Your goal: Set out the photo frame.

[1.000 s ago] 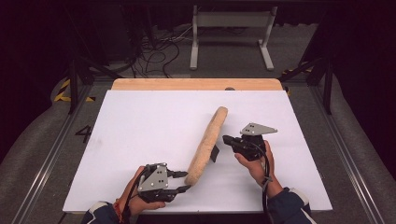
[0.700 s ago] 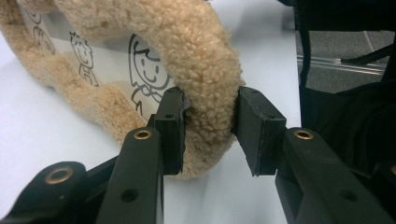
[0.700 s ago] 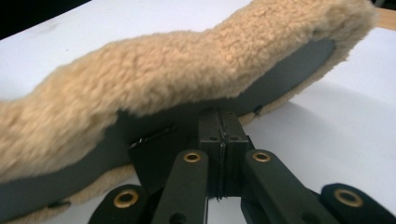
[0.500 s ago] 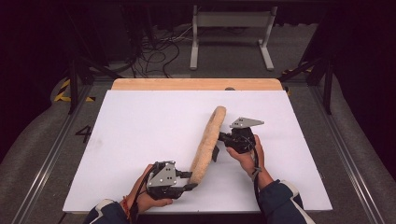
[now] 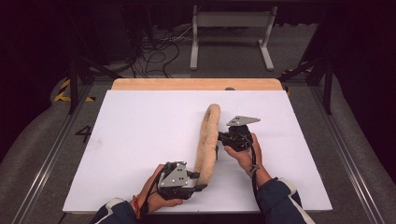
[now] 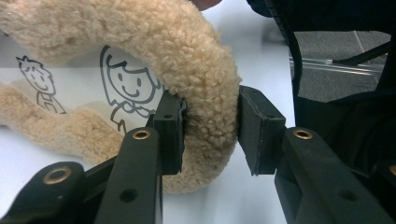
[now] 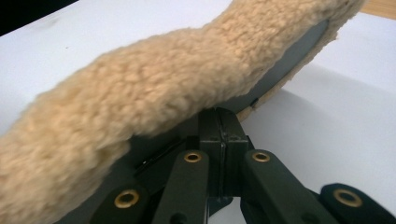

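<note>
High view: a long, tan fleece roll (image 5: pixel 207 140) lies on the white table (image 5: pixel 140 130), running from the near middle toward the far side and bowing slightly to the left. The left gripper (image 5: pixel 198 179) clamps its near end, while the right gripper (image 5: pixel 219 140) meets it from the right about halfway along.

Left gripper view: the roll's curly, sheepskin-like pile bulges between the two black pads (image 6: pixel 170 126), which press into it from both sides, so the jaws hold the roll at a narrow gap. Beyond the fleece edge, an inner white lining carries a line drawing of a smiling cartoon child (image 6: pixel 123 86), with a second small figure farther left.

Right gripper view: the jaws are pressed tight together, pinching the thin grey inner edge (image 7: pixel 280 70) of the roll just under its fluffy tan outer side.
</note>
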The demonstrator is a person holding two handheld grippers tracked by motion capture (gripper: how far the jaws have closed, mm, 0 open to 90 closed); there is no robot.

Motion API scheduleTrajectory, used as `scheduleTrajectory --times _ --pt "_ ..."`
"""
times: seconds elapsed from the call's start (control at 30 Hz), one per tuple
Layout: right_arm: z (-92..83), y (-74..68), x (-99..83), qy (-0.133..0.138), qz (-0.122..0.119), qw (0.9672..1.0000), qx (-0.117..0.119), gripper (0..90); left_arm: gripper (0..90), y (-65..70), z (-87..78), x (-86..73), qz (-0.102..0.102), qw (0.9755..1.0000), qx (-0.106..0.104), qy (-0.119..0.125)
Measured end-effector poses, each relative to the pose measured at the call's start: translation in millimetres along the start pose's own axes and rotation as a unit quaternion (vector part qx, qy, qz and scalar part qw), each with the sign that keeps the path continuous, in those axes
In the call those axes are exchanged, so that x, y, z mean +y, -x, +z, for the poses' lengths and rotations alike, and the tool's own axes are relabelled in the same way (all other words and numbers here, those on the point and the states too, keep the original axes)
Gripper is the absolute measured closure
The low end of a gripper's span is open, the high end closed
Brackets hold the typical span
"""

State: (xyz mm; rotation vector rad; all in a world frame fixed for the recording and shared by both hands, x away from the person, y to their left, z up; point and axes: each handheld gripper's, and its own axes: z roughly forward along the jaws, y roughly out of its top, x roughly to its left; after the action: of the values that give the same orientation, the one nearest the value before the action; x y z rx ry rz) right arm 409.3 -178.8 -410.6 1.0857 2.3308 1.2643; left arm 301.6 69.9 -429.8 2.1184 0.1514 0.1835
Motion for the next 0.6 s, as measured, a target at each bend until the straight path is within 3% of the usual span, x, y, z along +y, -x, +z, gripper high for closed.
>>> scheduleTrajectory --times 0.1,0.23,0.4,0.6 --pt "-6.5 -1.8 -0.3 -0.001 -0.006 0.9999 -0.008 90.0 62.6 1.1 -3.0 -0.8 0.002 1.0000 0.006 -0.003" --pt "-30.8 -1.4 -0.4 0.016 0.021 0.9996 -0.008 87.2 65.7 0.7 -11.5 -6.8 0.016 0.9998 0.003 -0.009" --pt "-53.2 -8.4 4.6 0.036 0.010 0.9992 -0.016 81.6 68.9 -3.3 -17.7 -12.9 0.011 0.9999 0.002 -0.012" --pt "-64.0 -19.6 9.6 0.050 0.000 0.9985 -0.023 71.6 68.3 -3.3 -11.0 -12.5 0.003 1.0000 -0.005 -0.007"
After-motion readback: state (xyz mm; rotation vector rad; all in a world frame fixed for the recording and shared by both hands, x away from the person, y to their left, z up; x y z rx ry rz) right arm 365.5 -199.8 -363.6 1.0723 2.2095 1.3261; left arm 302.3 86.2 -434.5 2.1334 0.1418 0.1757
